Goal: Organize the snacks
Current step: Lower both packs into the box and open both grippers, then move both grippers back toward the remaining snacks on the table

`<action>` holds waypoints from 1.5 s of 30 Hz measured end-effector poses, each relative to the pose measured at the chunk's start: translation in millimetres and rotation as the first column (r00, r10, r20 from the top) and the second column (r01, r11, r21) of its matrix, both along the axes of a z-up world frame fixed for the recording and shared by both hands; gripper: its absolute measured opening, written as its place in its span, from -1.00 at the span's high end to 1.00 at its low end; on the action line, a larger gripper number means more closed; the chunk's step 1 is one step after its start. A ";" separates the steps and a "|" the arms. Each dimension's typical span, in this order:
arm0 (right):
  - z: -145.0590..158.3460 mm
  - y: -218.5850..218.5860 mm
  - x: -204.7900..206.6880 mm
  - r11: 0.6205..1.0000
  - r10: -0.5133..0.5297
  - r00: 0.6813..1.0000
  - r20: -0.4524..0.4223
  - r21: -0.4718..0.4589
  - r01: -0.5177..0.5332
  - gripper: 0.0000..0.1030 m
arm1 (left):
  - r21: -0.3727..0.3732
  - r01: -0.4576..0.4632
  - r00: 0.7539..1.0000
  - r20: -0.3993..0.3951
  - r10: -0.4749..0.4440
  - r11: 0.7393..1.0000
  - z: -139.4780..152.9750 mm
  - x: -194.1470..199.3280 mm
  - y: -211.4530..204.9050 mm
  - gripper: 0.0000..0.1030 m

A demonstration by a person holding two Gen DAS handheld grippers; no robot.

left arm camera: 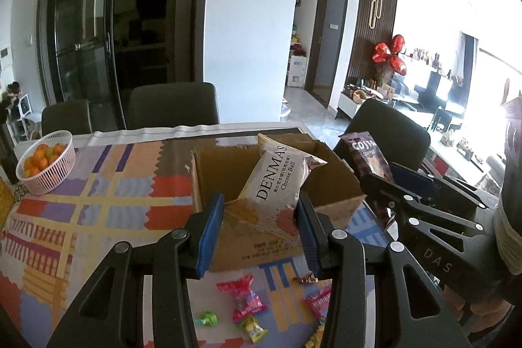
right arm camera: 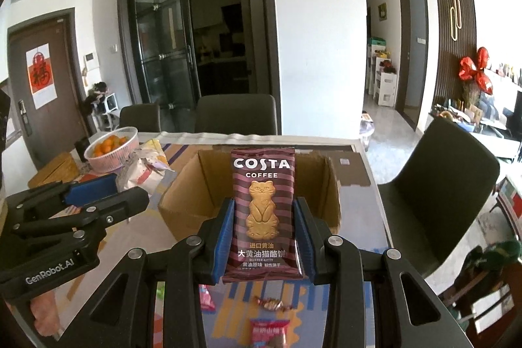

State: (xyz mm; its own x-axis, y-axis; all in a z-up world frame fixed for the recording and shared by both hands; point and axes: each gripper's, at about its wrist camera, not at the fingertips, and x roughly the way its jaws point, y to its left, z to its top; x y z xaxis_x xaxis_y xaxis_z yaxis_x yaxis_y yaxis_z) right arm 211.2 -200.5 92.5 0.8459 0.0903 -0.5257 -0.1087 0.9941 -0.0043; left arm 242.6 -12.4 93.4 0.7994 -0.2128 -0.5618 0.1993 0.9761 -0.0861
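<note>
Gripping: left gripper (left arm camera: 261, 219) jaws, DENMAS Cheese Ball bag (left arm camera: 277, 181); right gripper (right arm camera: 264, 234) jaws, COSTA COFFEE packet (right arm camera: 262, 211).

Cardboard box (right arm camera: 202, 211) open-topped, interior free; loose candies (left arm camera: 243, 304) litter tablecloth (left arm camera: 98, 201) before it.

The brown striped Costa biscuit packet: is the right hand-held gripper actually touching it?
Touching. In the right wrist view, the right hand-held gripper presses both blue pads against the sides of the brown striped Costa biscuit packet, holding it upright.
</note>
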 end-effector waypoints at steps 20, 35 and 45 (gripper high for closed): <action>-8.4 -4.7 78.6 1.000 0.007 0.997 -0.075 -0.008 -0.008 0.28 | -0.038 0.014 0.988 -0.155 -0.019 0.999 -16.9 89.5 6.2 0.15; -30.8 -7.4 94.4 0.998 -0.033 0.991 -0.132 -0.054 0.026 -0.06 | 0.037 -0.045 0.985 -0.168 0.050 0.998 -36.3 90.1 6.0 -0.11; -11.3 -3.6 52.8 0.998 -0.041 0.997 -0.063 -0.060 0.037 -0.13 | 0.030 -0.068 0.991 -0.113 0.071 0.997 -13.7 38.9 10.8 -0.11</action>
